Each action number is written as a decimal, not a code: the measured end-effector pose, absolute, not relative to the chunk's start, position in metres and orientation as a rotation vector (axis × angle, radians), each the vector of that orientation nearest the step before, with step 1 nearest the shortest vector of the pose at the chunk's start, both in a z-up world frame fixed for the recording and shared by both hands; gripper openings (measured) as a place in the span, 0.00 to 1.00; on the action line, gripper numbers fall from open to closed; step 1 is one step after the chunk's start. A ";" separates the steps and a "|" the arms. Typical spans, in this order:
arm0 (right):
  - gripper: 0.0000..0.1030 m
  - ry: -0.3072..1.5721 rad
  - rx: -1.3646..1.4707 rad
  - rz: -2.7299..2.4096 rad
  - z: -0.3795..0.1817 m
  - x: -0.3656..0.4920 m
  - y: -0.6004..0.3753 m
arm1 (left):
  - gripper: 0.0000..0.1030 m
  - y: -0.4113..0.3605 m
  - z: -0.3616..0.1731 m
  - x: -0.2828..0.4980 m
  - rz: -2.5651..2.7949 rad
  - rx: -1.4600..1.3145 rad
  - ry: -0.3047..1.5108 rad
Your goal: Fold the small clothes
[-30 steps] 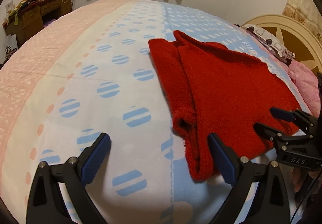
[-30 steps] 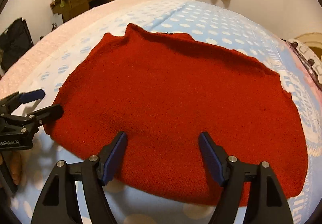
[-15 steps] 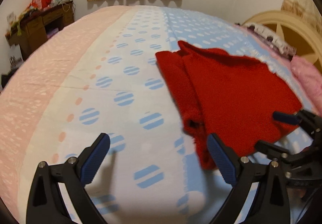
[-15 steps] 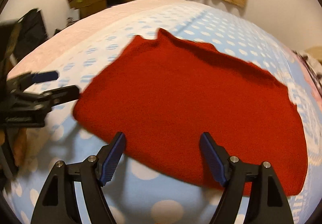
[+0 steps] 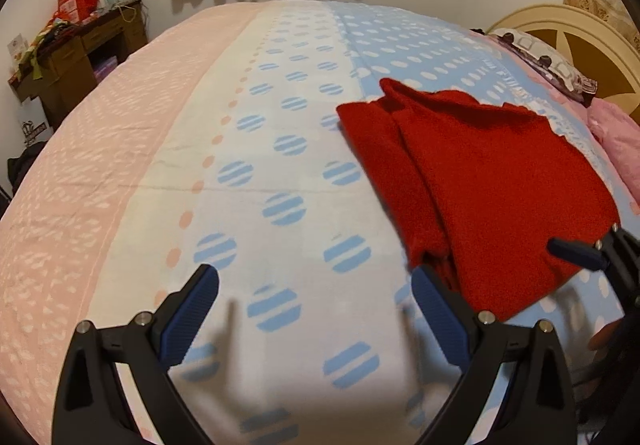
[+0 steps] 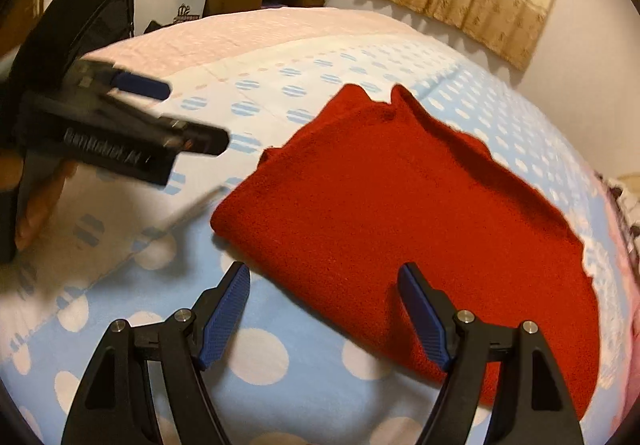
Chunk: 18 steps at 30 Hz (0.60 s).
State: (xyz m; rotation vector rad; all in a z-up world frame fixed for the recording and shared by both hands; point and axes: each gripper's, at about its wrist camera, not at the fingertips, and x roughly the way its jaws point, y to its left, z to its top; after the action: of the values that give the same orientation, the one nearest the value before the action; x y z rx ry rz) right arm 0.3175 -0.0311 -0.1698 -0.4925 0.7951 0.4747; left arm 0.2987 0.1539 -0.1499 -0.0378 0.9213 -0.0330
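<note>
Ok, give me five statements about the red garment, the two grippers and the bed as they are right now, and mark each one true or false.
1. The red garment lies on the bedspread. True.
2. The left gripper is shut on the garment. False: its fingers stand wide apart over bare bedspread, holding nothing.
3. The right gripper is open. True: its fingers are spread at the garment's near edge.
4. The garment is spread out in a single flat layer. False: in the left wrist view its left side shows a folded-over layer.
5. The bedspread is plain white. False: it has pink, white and blue bands with dots.
</note>
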 end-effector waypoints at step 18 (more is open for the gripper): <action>0.75 0.678 -0.735 0.458 -0.181 0.298 0.004 | 0.97 0.138 -0.165 0.385 -0.176 -0.139 1.027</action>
State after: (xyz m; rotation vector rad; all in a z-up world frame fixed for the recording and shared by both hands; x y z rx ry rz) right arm 0.2983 0.0037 -0.1810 -0.7352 0.6778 0.4578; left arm 0.3847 0.1383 -0.1654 -0.1391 1.0273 -0.1763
